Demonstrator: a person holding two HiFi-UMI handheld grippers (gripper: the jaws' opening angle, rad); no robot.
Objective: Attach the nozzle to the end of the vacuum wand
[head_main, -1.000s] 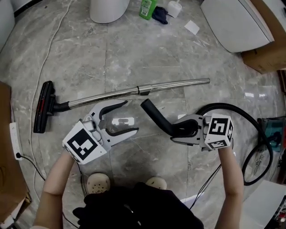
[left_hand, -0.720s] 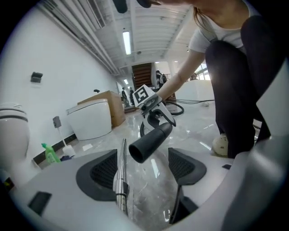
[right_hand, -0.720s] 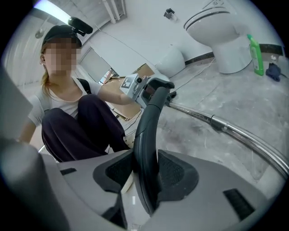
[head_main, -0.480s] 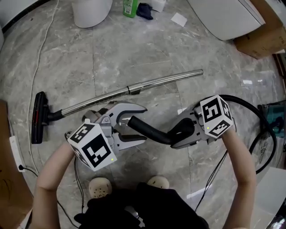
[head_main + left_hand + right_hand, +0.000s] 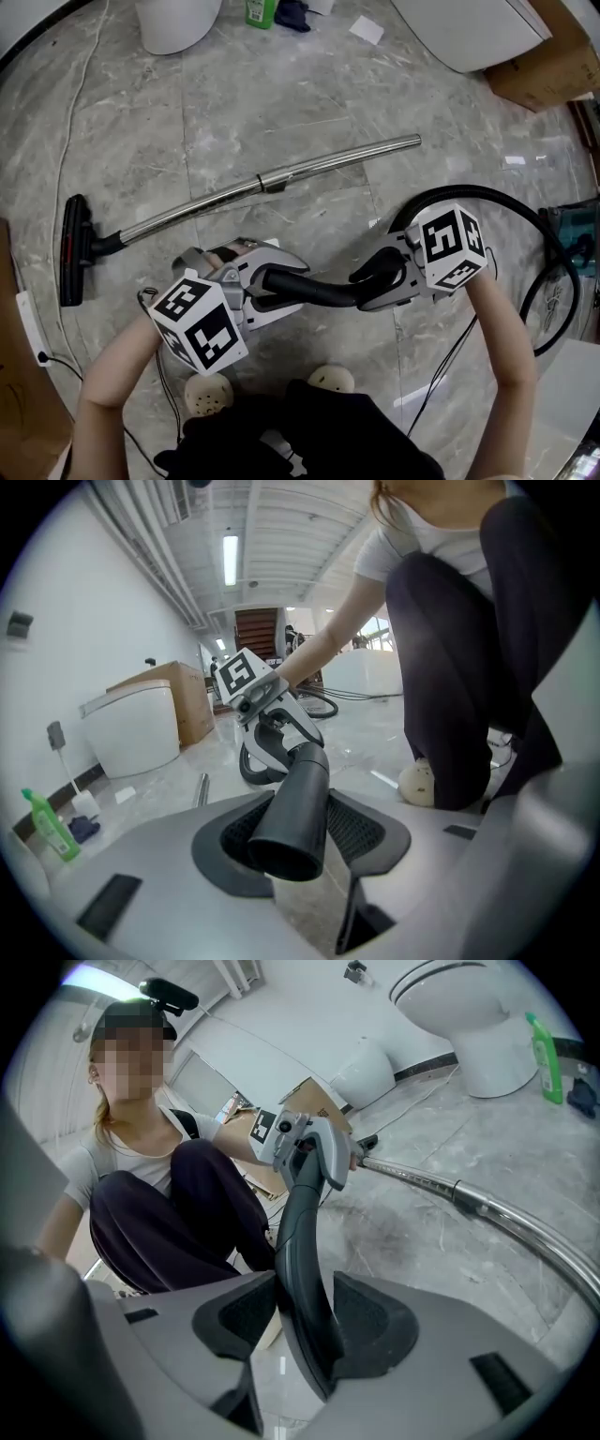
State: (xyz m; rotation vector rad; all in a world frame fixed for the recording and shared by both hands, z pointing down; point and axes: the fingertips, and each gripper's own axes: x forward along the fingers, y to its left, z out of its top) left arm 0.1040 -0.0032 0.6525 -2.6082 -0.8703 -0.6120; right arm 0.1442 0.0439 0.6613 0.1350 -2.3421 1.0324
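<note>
While I am holding the black curved tube [image 5: 323, 293] up off the floor [image 5: 281, 94] between both grippers, the join itself is not yet happening. The left gripper [image 5: 292, 286] is clamping the tube's open end. Its jaws have just been closing onto it, and the left gripper view is showing the round mouth seated between the ribbed pads. The right gripper [image 5: 370, 289] is clenching the same tube further back, at the bend where the hose [image 5: 525, 211] is looping away toward the floor's right edge.

The wand [image 5: 328, 159] is lying flat across the middle of the floor, beyond the grippers and well apart from the tube. Its bare chrome end is pointing toward the right edge. Its other end is already carrying a floor brush [image 5: 72, 248] near the left edge, and that brush looks seated.

I am judging the held tube to be the piece that goes on, so lifting and a two-point hold are done. What I am still facing is lining the tube's mouth up with the wand's free end and pushing the two together.

As for writing, I am finding nothing legible. Each marker cube [image 5: 202, 328] is showing only black-and-white squares. The label on the green bottle [image 5: 260, 11] at the far edge is too small to read, and the cardboard box [image 5: 548, 66] in the far right corner is showing no readable print.
</note>
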